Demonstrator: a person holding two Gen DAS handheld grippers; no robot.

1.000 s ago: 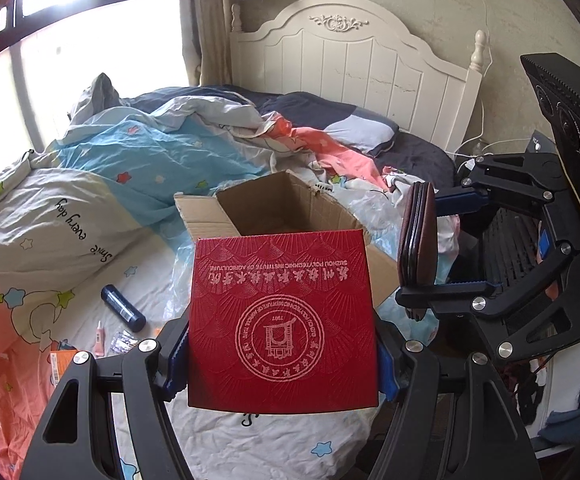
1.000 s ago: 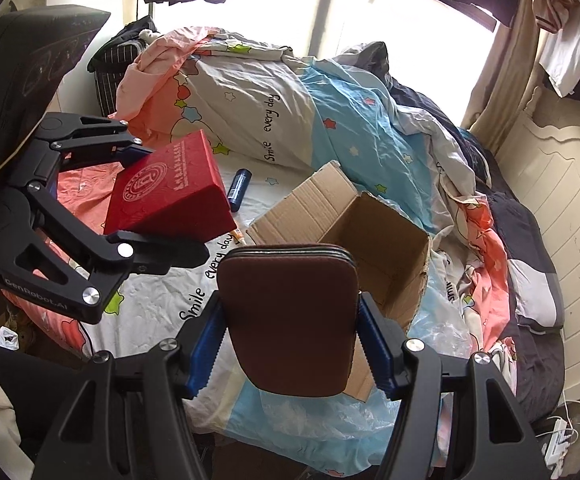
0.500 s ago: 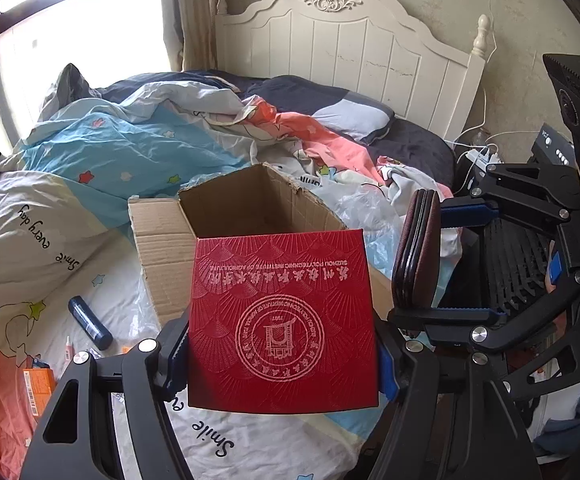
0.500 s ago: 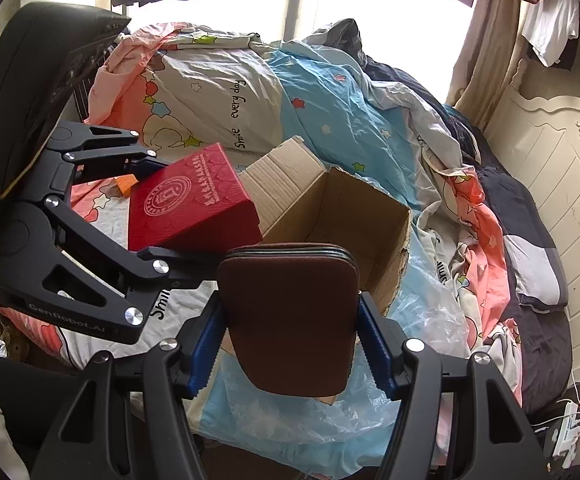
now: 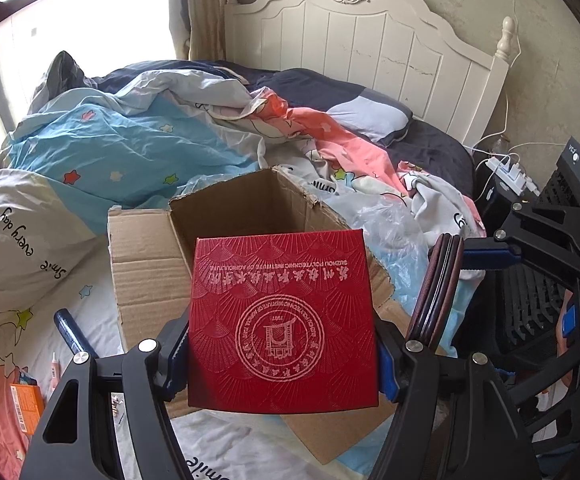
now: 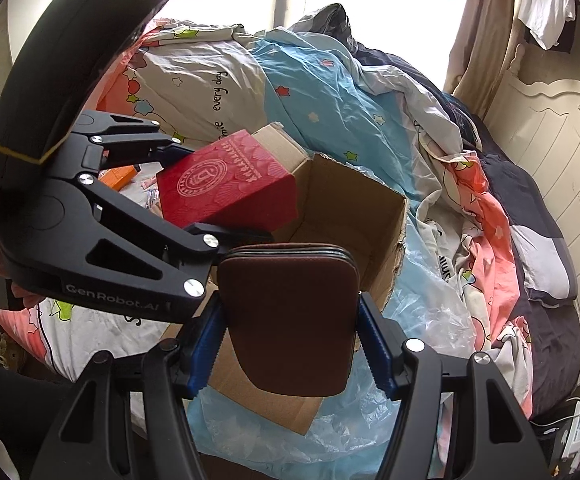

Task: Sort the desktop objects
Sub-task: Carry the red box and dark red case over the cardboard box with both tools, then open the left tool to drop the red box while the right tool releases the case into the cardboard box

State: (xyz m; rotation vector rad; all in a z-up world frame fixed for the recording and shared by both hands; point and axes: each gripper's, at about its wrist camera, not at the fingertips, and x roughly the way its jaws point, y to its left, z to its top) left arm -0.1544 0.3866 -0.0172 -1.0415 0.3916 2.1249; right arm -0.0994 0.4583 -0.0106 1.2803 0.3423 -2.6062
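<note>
My left gripper [image 5: 282,360] is shut on a red embossed box [image 5: 282,320] and holds it over the near side of an open cardboard box [image 5: 246,208] on the bed. The red box also shows in the right wrist view [image 6: 226,184]. My right gripper [image 6: 290,340] is shut on a brown leather wallet [image 6: 290,316], held upright just beside the cardboard box [image 6: 353,216]. The wallet shows edge-on in the left wrist view [image 5: 435,284], to the right of the red box.
A dark blue tube [image 5: 70,332], a small glue bottle [image 5: 54,364] and an orange pack [image 5: 26,400] lie on the sheet at left. A clear plastic bag [image 5: 393,236] lies beside the box. The rumpled duvet [image 5: 110,152] and white headboard [image 5: 369,40] lie beyond. A power strip [image 5: 509,170] sits at right.
Both grippers have moved forward toward the cardboard box with their loads. The red box now hangs over the box's near edge and the wallet is closer to its right side.
</note>
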